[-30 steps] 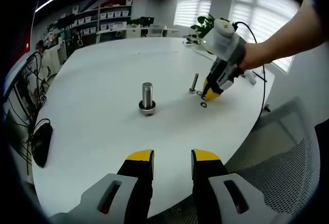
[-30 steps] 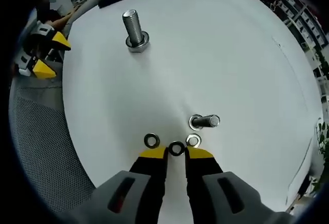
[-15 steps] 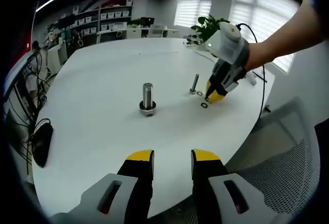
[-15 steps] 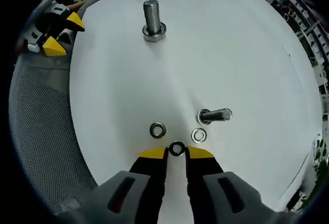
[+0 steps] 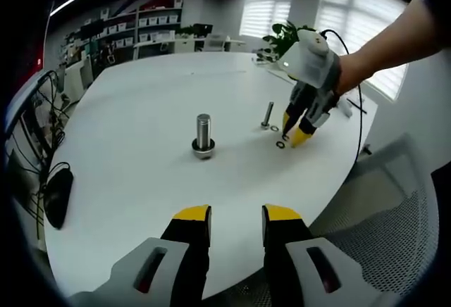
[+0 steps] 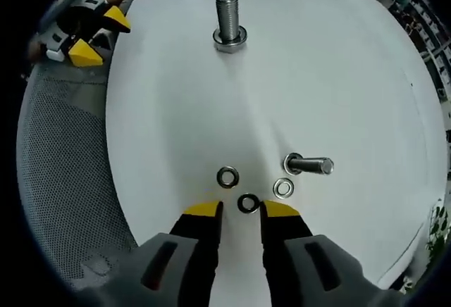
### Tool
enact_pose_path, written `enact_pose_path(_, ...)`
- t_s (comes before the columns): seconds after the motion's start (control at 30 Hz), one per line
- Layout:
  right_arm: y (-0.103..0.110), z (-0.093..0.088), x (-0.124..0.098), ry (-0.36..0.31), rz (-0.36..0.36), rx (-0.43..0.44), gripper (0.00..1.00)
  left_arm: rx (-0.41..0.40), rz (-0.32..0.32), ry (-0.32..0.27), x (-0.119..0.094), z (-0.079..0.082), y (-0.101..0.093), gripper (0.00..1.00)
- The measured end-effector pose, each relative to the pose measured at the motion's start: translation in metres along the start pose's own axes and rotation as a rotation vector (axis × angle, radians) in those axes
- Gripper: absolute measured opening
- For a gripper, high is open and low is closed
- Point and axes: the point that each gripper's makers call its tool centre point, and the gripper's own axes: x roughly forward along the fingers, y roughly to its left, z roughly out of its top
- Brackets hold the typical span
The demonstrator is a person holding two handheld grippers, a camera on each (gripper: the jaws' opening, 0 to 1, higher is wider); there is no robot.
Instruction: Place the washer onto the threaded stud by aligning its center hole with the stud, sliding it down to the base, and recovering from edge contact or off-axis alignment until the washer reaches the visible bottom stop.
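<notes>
Hovering low over the round white bench (image 6: 338,74), the right gripper (image 6: 239,210) had its yellow-tipped jaws spread apart, released, with the dark metal washer (image 6: 247,203) lying flat on the bench in the gap just ahead of the tips. That straddling pose looked like the set-up for a pinch across the washer's rim, since a thin ring lying flat offers no other hold. Nothing was gripped yet.

Two more small silver washers lay just beside the dark one: the left-hand spare washer (image 6: 227,177) a little farther toward the stud, and the right-hand spare washer (image 6: 283,188) touching or nearly touching the base of the small slim bolt (image 6: 309,165), which stood head-down close by. The large upright threaded steel stud (image 6: 228,20), seated on its hex base, stood well apart from the dark washer, across the bench toward the far edge in the right gripper view.

In the left gripper view, the left gripper (image 5: 236,214) hung at the near edge of the bench, well back from the stud (image 5: 203,135), jaws parted and empty. It seemed to be kept clear so the right gripper (image 5: 297,133) had free room; it may be wanted later to steady the stud if the washer catches on the threads.
</notes>
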Motion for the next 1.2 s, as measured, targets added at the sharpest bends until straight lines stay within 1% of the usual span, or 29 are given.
enact_pose_path(0.13,-0.0007,0.0003,0.0005,0.006,-0.003,0.015,0.24,0.000,0.000,0.001,0.0002,-0.0002,-0.0002,0.27)
enact_pose_path(0.23,-0.0024,0.0004,0.0005,0.007,-0.009,0.031,0.21,0.004,-0.001,0.004,0.0006,-0.0007,-0.0002,0.27)
enact_pose_path(0.37,-0.0063,0.0006,0.0009,0.002,-0.022,0.022,0.17,0.005,-0.002,0.007,0.0008,-0.0013,-0.0003,0.26)
enact_pose_path(0.53,-0.0068,0.0012,0.0008,0.016,-0.024,0.030,0.16,0.002,0.000,0.009,0.0004,-0.0012,0.0001,0.26)
enact_pose_path(0.77,-0.0064,0.0039,0.0017,0.086,-0.036,0.014,0.15,0.004,0.001,0.012,0.0009,-0.0019,0.0003,0.26)
enact_pose_path(0.9,-0.0052,0.0042,0.0022,0.111,-0.058,0.010,0.15,0.004,0.001,0.012,0.0003,-0.0017,0.0003,0.26)
enact_pose_path(1.03,-0.0051,0.0028,0.0015,0.089,-0.079,-0.004,0.15,0.002,0.002,0.011,0.0000,-0.0016,0.0006,0.26)
enact_pose_path(1.2,-0.0069,0.0021,0.0006,0.038,-0.076,0.046,0.14,0.001,0.002,0.010,-0.0001,-0.0017,0.0006,0.26)
